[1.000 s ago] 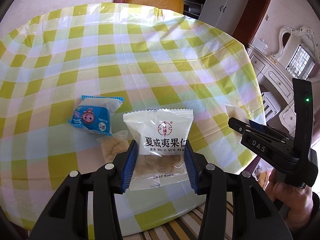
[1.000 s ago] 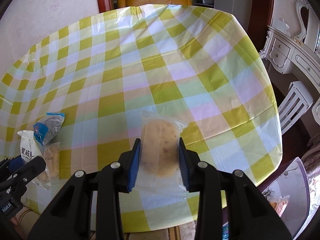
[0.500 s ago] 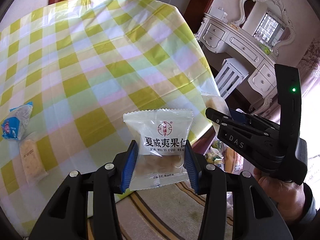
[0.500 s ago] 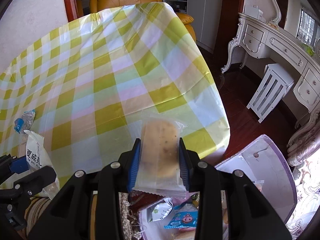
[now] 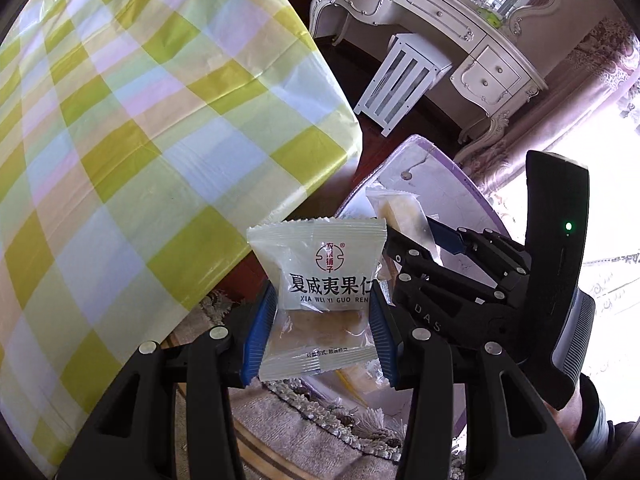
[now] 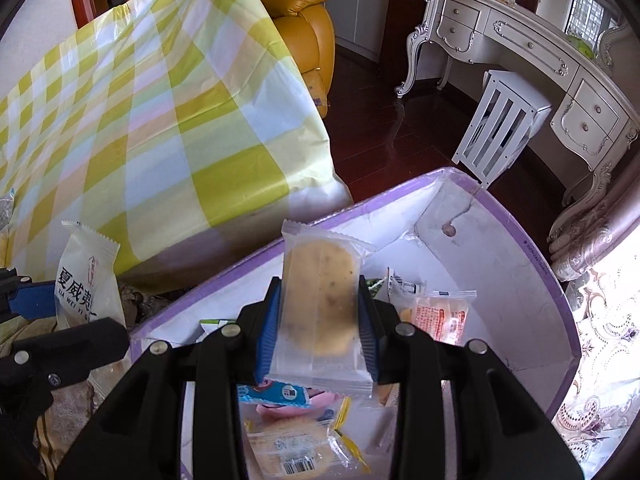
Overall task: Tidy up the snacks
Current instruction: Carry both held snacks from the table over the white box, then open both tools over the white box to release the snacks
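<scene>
Nearest the right wrist camera, our right gripper [image 6: 318, 328] clamps a clear-wrapped biscuit [image 6: 320, 304] by its two long edges, so the packet stands upright and its free end points ahead for a clean drop. It hangs directly over the open purple-rimmed box [image 6: 532, 248], which stands on the floor beside the bench [image 6: 160, 128] and already contains several wrapped snacks. Our left gripper [image 5: 318, 334] likewise grasps a white nut-cake packet [image 5: 320, 280] across its lower half, label toward the camera; it sits over the near edge of that box, just beside the right gripper. We judge that both packets are positioned for release into the box. Beyond stand a white stool [image 6: 500, 124] and a dressing table [image 6: 520, 48].
</scene>
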Demonstrator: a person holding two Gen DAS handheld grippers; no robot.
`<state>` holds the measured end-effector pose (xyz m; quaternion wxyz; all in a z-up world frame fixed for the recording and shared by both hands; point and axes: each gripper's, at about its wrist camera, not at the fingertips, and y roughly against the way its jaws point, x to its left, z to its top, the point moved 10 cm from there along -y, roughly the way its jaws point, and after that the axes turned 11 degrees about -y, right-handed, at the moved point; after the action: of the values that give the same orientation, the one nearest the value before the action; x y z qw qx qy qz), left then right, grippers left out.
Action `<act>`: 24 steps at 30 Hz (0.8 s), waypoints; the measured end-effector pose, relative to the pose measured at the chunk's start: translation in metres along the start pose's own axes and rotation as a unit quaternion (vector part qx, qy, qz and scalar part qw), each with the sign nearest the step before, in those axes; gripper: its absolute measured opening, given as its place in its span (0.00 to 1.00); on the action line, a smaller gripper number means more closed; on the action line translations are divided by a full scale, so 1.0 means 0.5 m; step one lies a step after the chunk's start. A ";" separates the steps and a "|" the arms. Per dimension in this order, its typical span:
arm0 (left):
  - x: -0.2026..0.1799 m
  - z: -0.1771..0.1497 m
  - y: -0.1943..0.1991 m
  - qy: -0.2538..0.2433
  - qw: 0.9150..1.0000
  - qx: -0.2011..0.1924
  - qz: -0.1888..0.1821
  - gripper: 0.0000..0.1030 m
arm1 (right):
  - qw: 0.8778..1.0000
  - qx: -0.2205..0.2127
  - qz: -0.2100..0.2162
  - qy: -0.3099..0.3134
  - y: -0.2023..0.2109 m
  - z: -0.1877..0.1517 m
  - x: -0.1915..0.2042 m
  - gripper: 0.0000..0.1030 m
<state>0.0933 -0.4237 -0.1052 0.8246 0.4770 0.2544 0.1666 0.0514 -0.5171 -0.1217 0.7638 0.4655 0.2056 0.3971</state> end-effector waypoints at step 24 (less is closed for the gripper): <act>-0.030 0.002 -0.035 -0.017 1.000 0.014 -0.003 0.68 | 0.999 0.007 -0.026 -0.038 -0.008 -0.012 -0.095 0.63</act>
<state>0.0820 -0.4407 -0.1161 0.8225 0.4908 0.2439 0.1520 0.0204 -0.5526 -0.1310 0.7781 0.4801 0.1909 0.3574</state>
